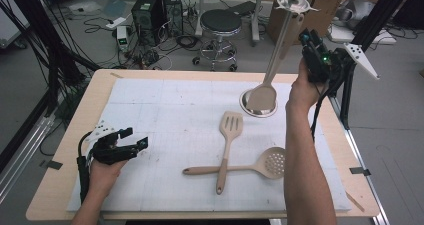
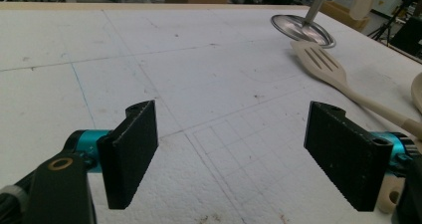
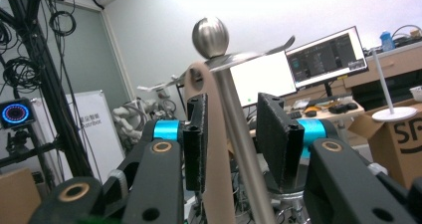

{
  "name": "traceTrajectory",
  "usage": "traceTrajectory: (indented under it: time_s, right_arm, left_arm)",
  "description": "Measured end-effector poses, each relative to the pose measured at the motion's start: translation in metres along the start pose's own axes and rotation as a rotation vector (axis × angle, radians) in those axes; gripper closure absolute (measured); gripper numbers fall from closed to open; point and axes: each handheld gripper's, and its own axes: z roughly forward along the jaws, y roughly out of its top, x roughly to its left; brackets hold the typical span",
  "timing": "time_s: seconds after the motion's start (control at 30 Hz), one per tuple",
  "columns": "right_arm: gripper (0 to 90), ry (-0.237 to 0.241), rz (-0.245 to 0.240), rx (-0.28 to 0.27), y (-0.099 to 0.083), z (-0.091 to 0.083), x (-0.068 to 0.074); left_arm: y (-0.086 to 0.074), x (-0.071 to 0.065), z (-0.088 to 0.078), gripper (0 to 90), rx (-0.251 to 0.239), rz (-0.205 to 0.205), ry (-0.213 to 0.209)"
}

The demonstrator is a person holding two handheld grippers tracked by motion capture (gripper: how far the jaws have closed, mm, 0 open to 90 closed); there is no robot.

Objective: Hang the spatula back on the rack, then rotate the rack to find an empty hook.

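Observation:
A metal utensil stand rises from its round base (image 1: 257, 111) to a ball-topped hook ring (image 1: 296, 1). A beige solid spatula (image 1: 278, 59) leans along the pole with its handle top at the hooks. My right gripper (image 1: 307, 37) is raised beside that top. In the right gripper view its jaws (image 3: 231, 134) straddle the spatula handle (image 3: 215, 149) and the pole (image 3: 244, 134). The handle lies against one pad, and a gap shows at the other. My left gripper (image 1: 136, 137) rests open and empty on the mat, seen too in its own view (image 2: 239, 154).
A slotted turner (image 1: 231, 126) lies crossed over a perforated skimmer (image 1: 274, 162) on the white mat (image 1: 165, 110); the turner (image 2: 318, 59) and the stand base (image 2: 303, 31) lie ahead of my left gripper. A black frame post (image 1: 347, 92) stands at the table's right edge, a stool (image 1: 220, 22) behind.

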Motion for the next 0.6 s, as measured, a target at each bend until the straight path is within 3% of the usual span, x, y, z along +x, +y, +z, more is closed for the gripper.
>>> traceTrajectory:
  time_s: [0.17, 0.23, 0.27, 0.3, 0.37, 0.6]
  right_arm:
    - [72.1, 0.004, 0.027, 0.002, 0.001, 0.011, -0.006]
    - [82.3, 0.003, 0.032, 0.005, 0.002, 0.018, -0.007]
    - [82.3, 0.003, 0.032, 0.005, 0.002, 0.018, -0.007]
    - [87.3, -0.012, 0.003, 0.006, 0.003, 0.021, -0.006]
    - [89.8, -0.013, -0.001, 0.009, 0.003, 0.022, -0.006]
    - [90.0, 0.012, -0.014, 0.032, 0.001, 0.024, -0.003]
  left_arm:
    - [0.000, 0.001, -0.001, 21.9, -0.005, -0.004, 0.005]
    - [0.000, 0.002, -0.001, 21.8, -0.003, -0.004, 0.005]
    - [0.000, 0.002, -0.001, 21.8, -0.001, -0.003, 0.005]
    - [-0.001, 0.002, -0.001, 21.8, -0.001, -0.003, 0.005]
    - [-0.001, 0.003, -0.001, 21.8, 0.001, -0.002, 0.007]
    - [-0.001, 0.003, -0.001, 21.9, 0.001, -0.004, 0.004]
